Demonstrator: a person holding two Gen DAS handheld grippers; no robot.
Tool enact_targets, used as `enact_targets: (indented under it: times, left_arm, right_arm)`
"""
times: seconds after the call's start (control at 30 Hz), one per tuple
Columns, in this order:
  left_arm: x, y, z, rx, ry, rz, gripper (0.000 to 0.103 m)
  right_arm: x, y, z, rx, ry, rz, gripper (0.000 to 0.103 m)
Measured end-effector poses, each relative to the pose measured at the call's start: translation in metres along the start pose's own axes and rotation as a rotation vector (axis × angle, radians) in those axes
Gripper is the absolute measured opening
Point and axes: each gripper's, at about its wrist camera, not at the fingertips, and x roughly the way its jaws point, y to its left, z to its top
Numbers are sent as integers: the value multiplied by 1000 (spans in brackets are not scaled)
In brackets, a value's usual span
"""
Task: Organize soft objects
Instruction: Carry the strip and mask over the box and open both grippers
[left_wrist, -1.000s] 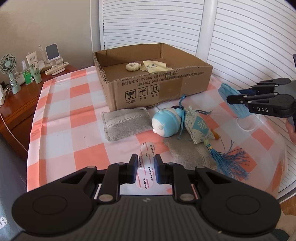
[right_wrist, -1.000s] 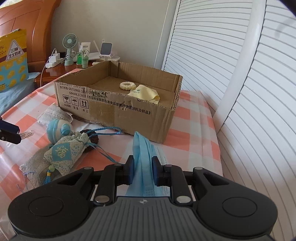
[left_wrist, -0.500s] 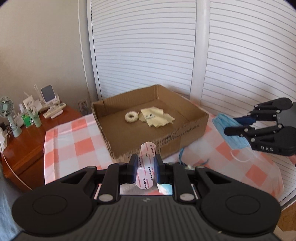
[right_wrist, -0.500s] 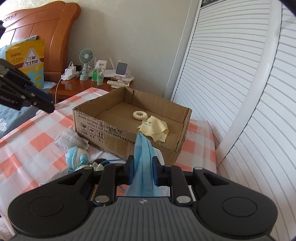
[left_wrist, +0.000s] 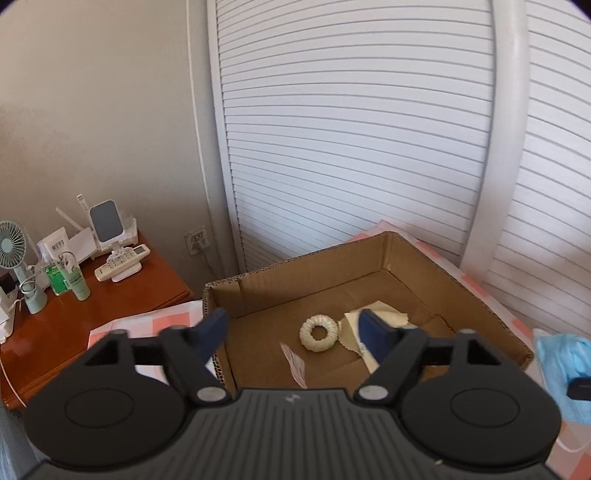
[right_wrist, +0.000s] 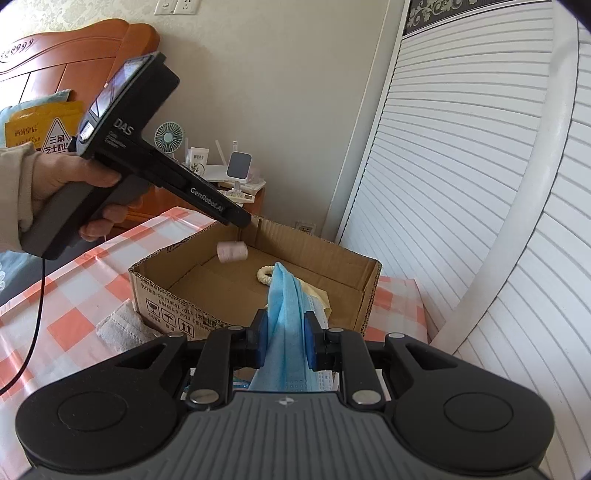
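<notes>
From where I stand, the drop-off step is in hand. At nine o'clock, the left gripper (left_wrist: 291, 326) hangs over the near-left corner of the cardboard box (left_wrist: 491, 314); its fingers have just been opening and now stand wide apart with nothing between them. The small pinkish-white packet (right_wrist: 231, 252) it let go of shows in the right wrist view in mid-air just under the tip of that tool, inside the box's far-left corner, still falling by my reckoning. A hand (right_wrist: 74, 184) in a pale sleeve grips the tool's handle.

At the centre, on the box floor, lie one cream ring (left_wrist: 318, 333) and, at its three o'clock, one yellow cloth (left_wrist: 384, 317) partly behind a finger.

Towards three o'clock, the right gripper (right_wrist: 283, 345) has its fingers closed tight on one blue face mask (right_wrist: 286, 325), which stands up between them, its top showing in front of the box's near wall.

The next move, I judge, calls for carrying the mask over the rim, opening the fingers above bare cardboard, and sending the left gripper back for more: one grey pouch (right_wrist: 123, 326) still lies on the checked cloth at seven o'clock of the box.

Count: one box, one packet, one ring, one yellow cloth, one mask, one pouch in view.
</notes>
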Motion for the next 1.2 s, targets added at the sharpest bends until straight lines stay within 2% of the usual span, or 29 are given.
enact_targets:
  times: [0.13, 0.23, 0.4, 0.63, 0.87, 1.03, 1.07, 1.13, 1.17, 1.2]
  left_arm:
    - [-14, 4, -12, 5, 17, 6, 86]
    - [-42, 5, -25, 10, 22, 20, 93]
    - [-97, 0, -56, 21, 32, 56, 97]
    - [-159, -13, -114, -62, 27, 93, 100]
    - [-171, -20, -153, -138, 98, 71, 100]
    - [-178, -16, -159, -156, 86, 90, 100]
    - [-179, -15, -158, -162, 80, 98, 100]
    - [-181, -11, -156, -171, 74, 112, 100]
    - [-181, -10, -156, -174, 75, 115, 100]
    - [-181, -9, -156, -176, 75, 116, 100]
  right_arm:
    - [5, 0, 3, 0, 7, 4, 23]
    - [10, 0, 6, 0, 17, 5, 23]
    - [19, 3, 14, 5, 30, 13, 23]
    - [35, 8, 42, 30, 29, 55, 23]
    - [66, 31, 80, -18, 16, 104, 23]
    - [98, 52, 93, -74, 29, 101, 24]
    - [103, 56, 93, -75, 34, 105, 27]
    - [111, 61, 89, -68, 53, 123, 48]
    - [114, 63, 86, -61, 65, 127, 70]
    - [115, 64, 83, -56, 67, 131, 86]
